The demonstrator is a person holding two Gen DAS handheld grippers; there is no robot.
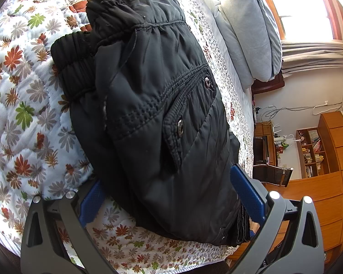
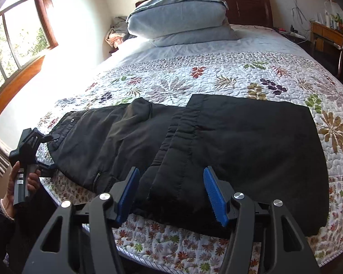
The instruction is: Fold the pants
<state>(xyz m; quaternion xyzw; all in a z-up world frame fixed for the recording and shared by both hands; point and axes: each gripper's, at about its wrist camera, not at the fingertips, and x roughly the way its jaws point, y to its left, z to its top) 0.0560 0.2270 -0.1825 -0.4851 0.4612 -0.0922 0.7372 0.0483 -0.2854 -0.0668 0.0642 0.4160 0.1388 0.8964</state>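
One pair of black pants (image 2: 194, 141) lies folded across the near edge of a bed, on a floral quilt (image 2: 217, 80). Seen from the right wrist, the leg ends are laid over the seat part, and their hemmed edge runs straight out ahead of the fingers. The right gripper (image 2: 171, 194) hangs over that hem with its blue pads (image 2: 213, 196) apart; cloth shows in the gap between them, but neither pad presses on it and nothing is gripped.

In the left wrist view the waist end of the pants, with its elastic band and a snap-buttoned pocket (image 1: 183, 105), fills the space ahead of the left gripper (image 1: 171, 196). Its fingers stand wide, one blue pad (image 1: 248, 191) on each side of the bundle's near edge; the fabric lies between them, and whether the pads bear on it cannot be told. A person's hand (image 2: 22, 182) holds that gripper's handle beside the bed.

Beyond the fingertips, folded grey bedding (image 2: 183, 20) is stacked against a dark headboard (image 2: 251, 4).
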